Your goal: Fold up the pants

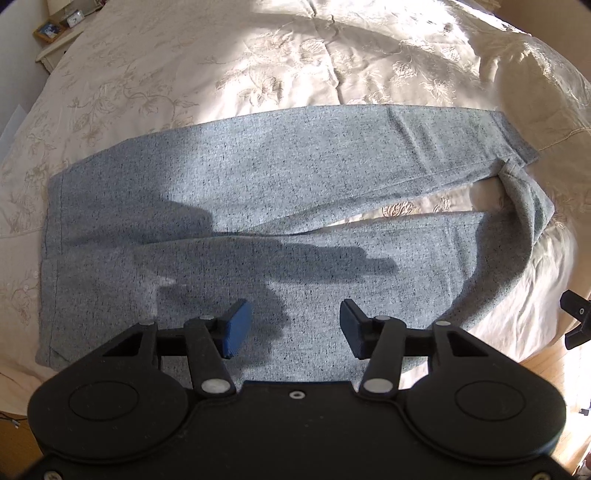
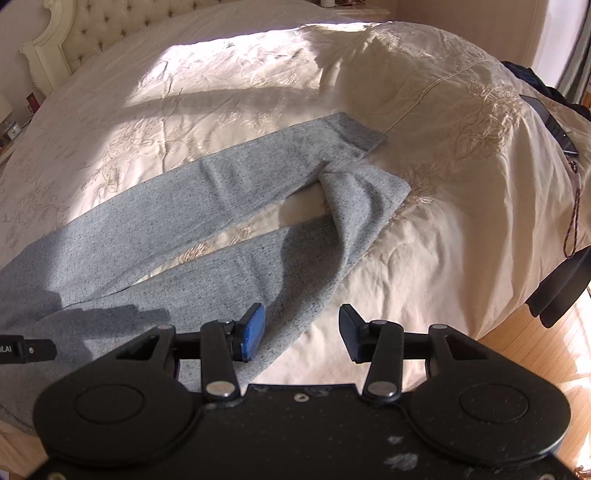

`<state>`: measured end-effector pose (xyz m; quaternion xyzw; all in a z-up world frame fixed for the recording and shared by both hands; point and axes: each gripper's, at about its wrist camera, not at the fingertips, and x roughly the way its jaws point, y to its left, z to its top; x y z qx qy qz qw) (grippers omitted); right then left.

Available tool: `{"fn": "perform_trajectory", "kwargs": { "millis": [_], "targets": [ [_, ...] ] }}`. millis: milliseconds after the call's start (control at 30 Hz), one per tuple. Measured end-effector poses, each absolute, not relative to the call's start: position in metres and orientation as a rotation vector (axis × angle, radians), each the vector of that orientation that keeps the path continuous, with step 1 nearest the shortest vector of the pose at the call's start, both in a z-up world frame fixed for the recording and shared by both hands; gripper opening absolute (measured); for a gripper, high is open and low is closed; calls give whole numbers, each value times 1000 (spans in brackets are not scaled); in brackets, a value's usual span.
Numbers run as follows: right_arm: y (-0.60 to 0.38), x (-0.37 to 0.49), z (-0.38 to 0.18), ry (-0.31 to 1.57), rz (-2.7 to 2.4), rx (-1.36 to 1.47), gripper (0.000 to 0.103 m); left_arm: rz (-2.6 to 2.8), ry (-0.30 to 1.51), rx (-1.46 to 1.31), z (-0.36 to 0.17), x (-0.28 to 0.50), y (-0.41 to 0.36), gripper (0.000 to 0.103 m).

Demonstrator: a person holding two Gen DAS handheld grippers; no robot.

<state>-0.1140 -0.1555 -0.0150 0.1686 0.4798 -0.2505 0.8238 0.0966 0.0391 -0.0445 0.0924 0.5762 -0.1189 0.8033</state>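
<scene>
Grey speckled pants (image 1: 258, 177) lie spread on a cream embroidered bedspread (image 1: 258, 55), waistband to the left, legs running right. The near leg's end is folded back over itself (image 1: 532, 206). My left gripper (image 1: 295, 326) hovers open above the near leg's upper part, nothing between its blue pads. In the right wrist view the same pants (image 2: 229, 184) stretch from lower left to the cuffs at upper right, the near leg doubled over (image 2: 362, 199). My right gripper (image 2: 301, 332) is open above the near leg's lower edge, with cloth under the left pad (image 2: 255, 330) only.
The bedspread (image 2: 443, 240) drops off to a wooden floor (image 2: 535, 350) on the right. A dark phone (image 2: 550, 122) and dark clothing (image 2: 561, 288) lie at the bed's right edge. A tufted headboard (image 2: 74, 33) and a nightstand with a clock (image 1: 70, 18) stand at the far left.
</scene>
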Motion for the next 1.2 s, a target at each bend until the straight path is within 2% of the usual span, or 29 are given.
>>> {"fn": "perform_trajectory", "kwargs": {
  "millis": [500,933,967,1067,1200],
  "targets": [
    [-324,-70,-72,1062,-454,321,45,-167,1285,153,-56,77,-67,58],
    [-390,-13,-140,1104,-344,377,44,7,1282,148,-54,73,-80,58],
    [-392,-10,-142,1100,-332,408,42,14,1284,147,-54,73,-80,58],
    [-390,-6,-143,1096,-297,465,5,23,1287,143,-55,72,-81,58],
    [-384,-14,-117,1026,-286,469,4,6,1293,141,-57,73,-87,58]
  ]
}}
